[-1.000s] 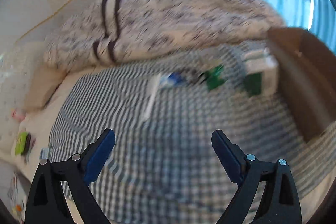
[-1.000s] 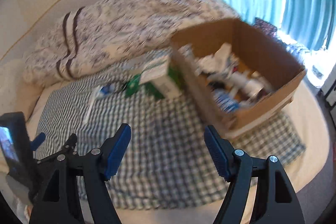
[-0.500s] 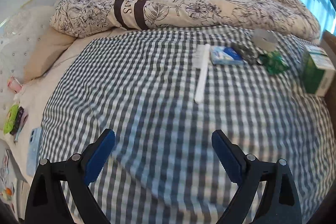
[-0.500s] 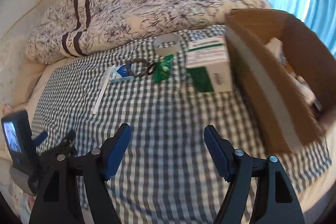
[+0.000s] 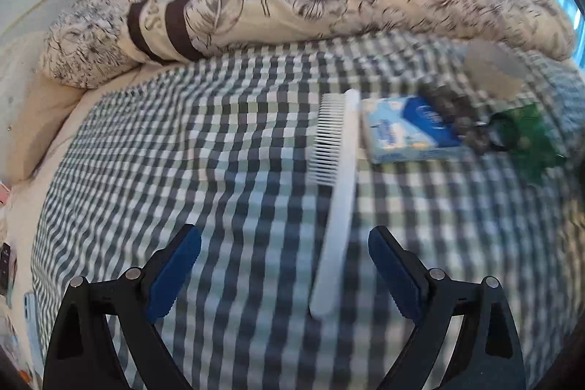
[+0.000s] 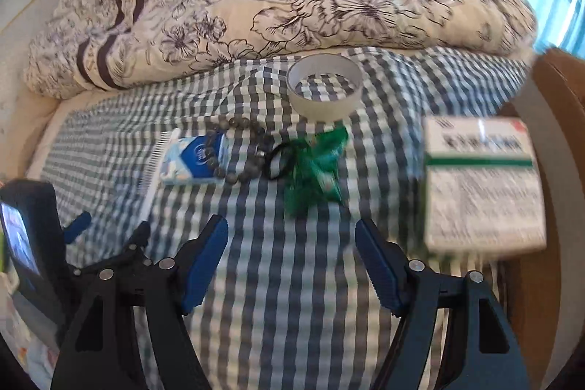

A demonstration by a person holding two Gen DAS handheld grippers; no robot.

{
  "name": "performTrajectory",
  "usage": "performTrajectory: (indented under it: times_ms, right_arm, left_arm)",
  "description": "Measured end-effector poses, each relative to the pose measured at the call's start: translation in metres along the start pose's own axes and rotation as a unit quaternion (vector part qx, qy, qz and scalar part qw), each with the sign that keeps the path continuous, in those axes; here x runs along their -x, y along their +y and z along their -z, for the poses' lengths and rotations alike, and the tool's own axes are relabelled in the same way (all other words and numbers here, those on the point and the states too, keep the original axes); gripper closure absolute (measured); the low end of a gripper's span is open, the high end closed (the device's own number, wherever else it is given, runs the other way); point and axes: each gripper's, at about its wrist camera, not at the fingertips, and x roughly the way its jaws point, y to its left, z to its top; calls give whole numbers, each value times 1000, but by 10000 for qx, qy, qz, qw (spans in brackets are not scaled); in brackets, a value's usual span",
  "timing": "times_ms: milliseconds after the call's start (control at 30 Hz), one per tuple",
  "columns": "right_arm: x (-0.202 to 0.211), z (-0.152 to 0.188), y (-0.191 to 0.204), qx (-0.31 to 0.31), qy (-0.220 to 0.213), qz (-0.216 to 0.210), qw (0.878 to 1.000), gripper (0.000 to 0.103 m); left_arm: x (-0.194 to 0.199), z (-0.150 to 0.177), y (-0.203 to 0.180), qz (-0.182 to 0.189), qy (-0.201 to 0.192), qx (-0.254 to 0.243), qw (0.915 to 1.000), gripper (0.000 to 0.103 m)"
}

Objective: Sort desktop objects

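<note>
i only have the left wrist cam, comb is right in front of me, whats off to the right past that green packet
Observer: A white and green box lies there, close against a brown cardboard box.
Operator: that blurry grey round thing up top, what is it
Observer: A roll of tape, lying flat on the checked cloth with its hole up.
Operator: and the dark lumps on the blue packet
Observer: A string of beads, draped partly over the blue packet.
Operator: where's the right gripper
Observer: The right gripper is open and empty, with the green packet beyond its fingertips.
</note>
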Motion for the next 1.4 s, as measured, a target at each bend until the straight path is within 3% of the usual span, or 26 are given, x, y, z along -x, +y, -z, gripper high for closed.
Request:
performTrajectory:
  times_ms: [167,233,300,367,433,467,533,700,733,800,833,933,1067,1167,1400]
  right_arm:
    - [-22,-12,14,391,-138,564,9975,31]
    - [-29,-17,21,503,-151,627,9966,31]
    - [-33,-19,32,674,-159,752,9948,31]
    - [-33,-19,44,878,-241,768,9929,31]
    - [-32,-17,56,1125,-445,1081,9868,31]
    - [-33,-18,57,1151,-484,1173,9852,29]
    - [-43,-23,45,904,-294,1037,9901,21]
    - [-91,-30,8,298,504,555,9967,23]
    - [-95,-29,3,206,574,490,9969,27]
    - [-83,-28,3,243,464,550,9971,63]
    - [-74,-28,3,299,455,542,9970,70]
    - [-46,-20,-2,163,442,143,9988,71]
    - [-9,2,0,248,242,124,9993,71]
    - [11,21,-5,237,211,69,9995,71]
    - [57,65,-10,273,121,-151,9994,71]
  left_arm:
    - [-29,-6,16,337,205,648,9971,10]
    - [-29,-6,15,280,185,581,9977,11]
    - [-24,-5,10,164,113,393,9990,25]
    - [-16,-5,6,60,78,247,9996,56]
    - [-13,-3,6,-28,82,197,9998,78]
    - [-14,-2,7,-68,72,179,9998,82]
    - [-15,1,16,-212,51,299,9993,86]
    - [-13,3,34,-308,93,454,9985,90]
    - [-12,4,37,-339,86,466,9983,91]
    - [-11,6,43,-291,188,545,9979,91]
    - [-11,8,47,-237,291,620,9974,91]
    - [-5,14,58,-328,344,729,9962,91]
    - [16,24,69,-414,210,800,9957,94]
    - [41,32,63,-658,5,566,9962,96]
    - [87,47,54,-379,-134,444,9982,96]
